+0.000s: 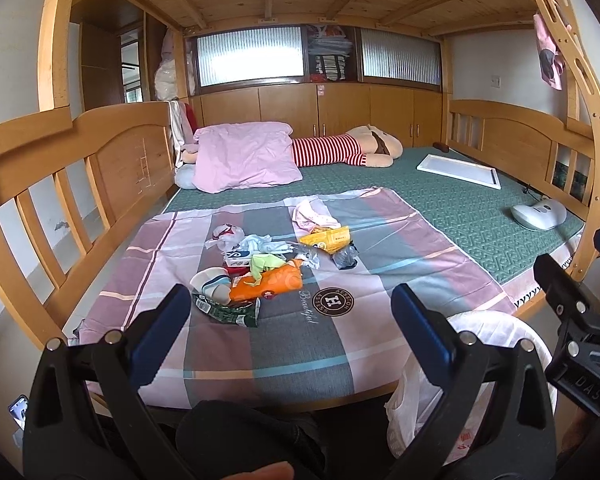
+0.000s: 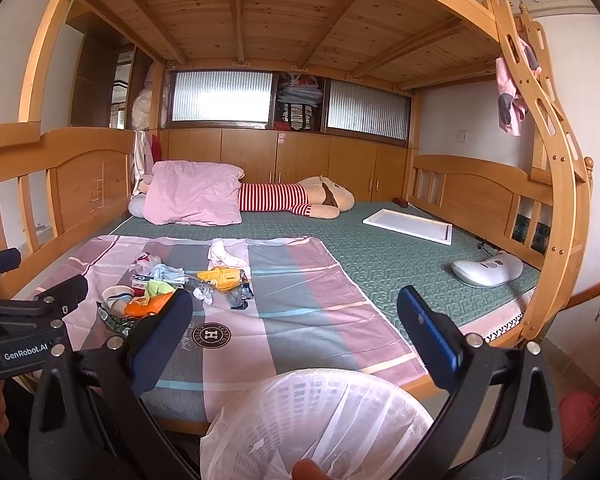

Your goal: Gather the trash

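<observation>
Left wrist view: both grippers, left gripper (image 1: 292, 300) and right gripper (image 2: 296, 312), gape empty. I'd grab the orange wrapper (image 1: 274, 282) first, basket (image 2: 319, 420) is right below.

The left claw (image 1: 292, 300) is held with its two blue-padded fingers (image 1: 160, 332) spread wide apart, nothing between them, pointing forward and slightly downward. The right claw (image 2: 296, 312) is likewise wide open and empty, its blue fingers (image 2: 431, 336) angled forward. The two sit side by side at about the same height: the right claw's black body shows at the right edge of the left wrist view, the left claw's at the left edge of the right wrist view.
</observation>
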Motion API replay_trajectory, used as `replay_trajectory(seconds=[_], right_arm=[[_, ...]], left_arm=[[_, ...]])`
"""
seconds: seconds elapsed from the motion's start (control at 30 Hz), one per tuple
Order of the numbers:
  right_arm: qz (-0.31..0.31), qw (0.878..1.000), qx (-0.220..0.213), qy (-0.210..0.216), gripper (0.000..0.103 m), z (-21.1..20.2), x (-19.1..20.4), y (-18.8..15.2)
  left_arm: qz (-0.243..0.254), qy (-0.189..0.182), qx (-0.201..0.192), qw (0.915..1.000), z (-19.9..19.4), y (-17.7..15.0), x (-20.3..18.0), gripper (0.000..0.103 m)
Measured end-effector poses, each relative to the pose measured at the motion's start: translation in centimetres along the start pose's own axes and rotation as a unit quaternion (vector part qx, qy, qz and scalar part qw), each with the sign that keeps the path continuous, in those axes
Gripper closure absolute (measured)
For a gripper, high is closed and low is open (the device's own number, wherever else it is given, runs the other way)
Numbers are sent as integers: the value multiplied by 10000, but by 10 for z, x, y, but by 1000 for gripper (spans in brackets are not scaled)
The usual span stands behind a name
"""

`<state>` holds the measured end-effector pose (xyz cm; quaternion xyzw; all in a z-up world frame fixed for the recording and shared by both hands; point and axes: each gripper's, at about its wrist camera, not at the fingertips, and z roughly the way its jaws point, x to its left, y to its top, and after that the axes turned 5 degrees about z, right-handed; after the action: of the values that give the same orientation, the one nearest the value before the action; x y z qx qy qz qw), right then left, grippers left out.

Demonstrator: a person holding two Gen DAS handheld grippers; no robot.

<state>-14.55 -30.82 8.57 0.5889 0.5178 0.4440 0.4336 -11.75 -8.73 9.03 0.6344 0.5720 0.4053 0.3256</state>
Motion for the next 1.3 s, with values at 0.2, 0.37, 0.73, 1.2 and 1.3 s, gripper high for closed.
replay_trajectory(seconds=[0.2,0.37,0.73,1.2,1.3], right_arm=[[126,9998,103,82,3,4,-3,-1],[167,9997,133,91,3,5,-6,-1],[197,9996,172,126,3,6,-5,-3],[190,9993,277,154,3,9,-3,-6],[194,9992,297,157,3,10,-4,-6]], left_arm=[[-27,24,18,10000,2,2,-2,3],[-18,17,16,10000,2,1,-2,3],[-29,7,32,10000,4,0,-3,3],[-48,0,73,10000,6,-4,-3,3],[-45,-3,89,10000,6,-5,-5,3]])
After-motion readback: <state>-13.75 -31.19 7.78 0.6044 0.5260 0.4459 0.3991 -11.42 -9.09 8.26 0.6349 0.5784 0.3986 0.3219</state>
